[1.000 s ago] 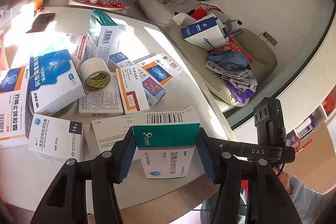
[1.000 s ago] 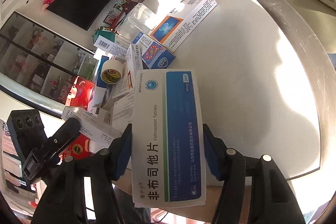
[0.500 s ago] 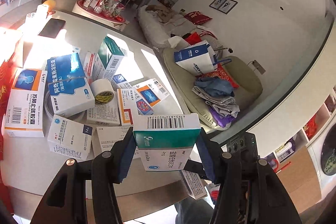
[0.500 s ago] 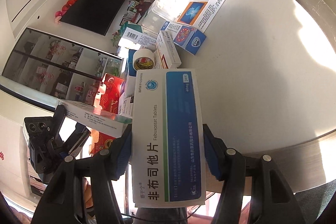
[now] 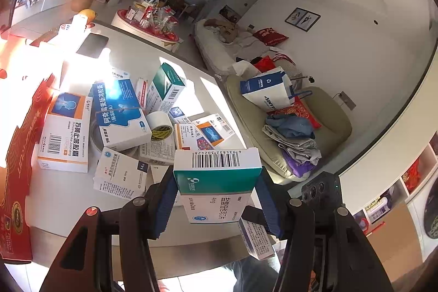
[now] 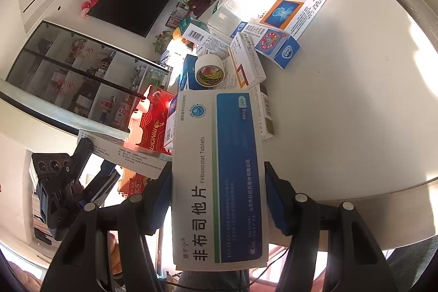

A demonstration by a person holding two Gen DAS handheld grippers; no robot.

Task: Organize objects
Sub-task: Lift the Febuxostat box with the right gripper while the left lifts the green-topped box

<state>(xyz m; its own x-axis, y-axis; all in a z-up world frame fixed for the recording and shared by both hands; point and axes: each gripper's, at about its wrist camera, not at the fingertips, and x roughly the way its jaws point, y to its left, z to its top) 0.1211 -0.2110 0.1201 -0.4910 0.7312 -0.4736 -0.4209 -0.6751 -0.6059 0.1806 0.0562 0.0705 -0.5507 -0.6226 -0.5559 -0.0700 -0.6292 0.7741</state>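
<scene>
Left gripper (image 5: 216,205): pitched downward over the near edge of the round white table (image 5: 68,212), pads clamped on the sides of a green-and-white medicine box (image 5: 216,177), barcode face up, held clear of the tabletop.

Right gripper (image 6: 219,205): likewise angled down at the table's near edge, pads grasping a blue-and-white Febuxostat box (image 6: 219,177) lengthwise, above the surface.

Beyond both held boxes, toward the table's middle, a tape roll (image 5: 160,125) sits among loose medicine boxes.
</scene>
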